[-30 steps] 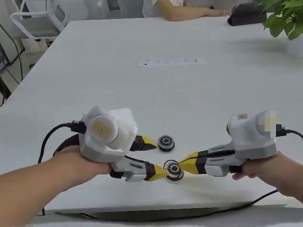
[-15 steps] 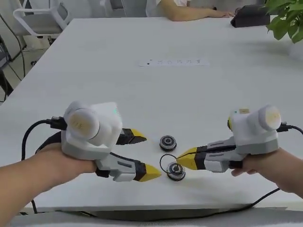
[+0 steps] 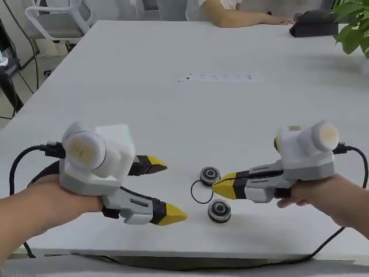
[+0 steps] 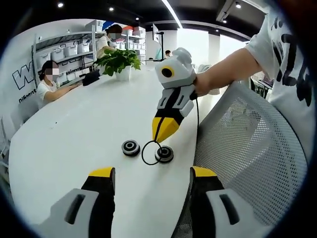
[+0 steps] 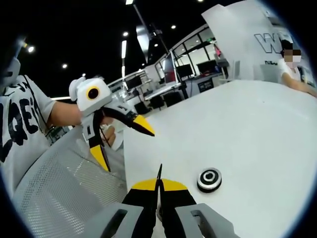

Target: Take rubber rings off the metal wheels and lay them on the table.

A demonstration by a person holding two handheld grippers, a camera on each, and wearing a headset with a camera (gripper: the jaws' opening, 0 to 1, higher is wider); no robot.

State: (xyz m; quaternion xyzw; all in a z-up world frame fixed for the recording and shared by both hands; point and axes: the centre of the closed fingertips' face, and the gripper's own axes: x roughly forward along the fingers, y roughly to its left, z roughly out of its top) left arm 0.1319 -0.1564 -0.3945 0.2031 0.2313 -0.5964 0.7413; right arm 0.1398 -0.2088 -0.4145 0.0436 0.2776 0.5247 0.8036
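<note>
Far left, past the worktop (image 3: 115, 86) edge: a white chair (image 3: 55, 14), and nearer, a dark cable (image 3: 26, 158) looping out from behind the left hand (image 3: 75, 199). Left claw (image 3: 167, 190) gaping wide, yellow tips well apart and nothing between them, pointed toward the wheels but clear of them. Further back, mid-worktop, a flat white power strip (image 3: 222, 77). Beyond it, a seated person's forearm (image 3: 230, 14) on the far edge. Bare worktop between both claws and the wheels, with nothing in the way.

Right of the left claw, two metal wheels lying flat, near each other but apart: far wheel (image 3: 210, 175) and near wheel (image 3: 219, 211), each with a dark rim and a bright metal hub. Between them and slightly left, the rubber ring (image 3: 192, 195): a thin black loop, off both wheels, pinched at one edge by the right claw (image 3: 218, 186), with its yellow tips pressed together on it. In the right gripper view, the same ring seen edge-on as a thin dark line rising from the closed tips, one wheel just beside. Loop's lower edge on the worktop or just off it: cannot tell.

Far right: a green plant (image 3: 354, 29) and a dark bag (image 3: 314, 23) at the worktop's far corner.
</note>
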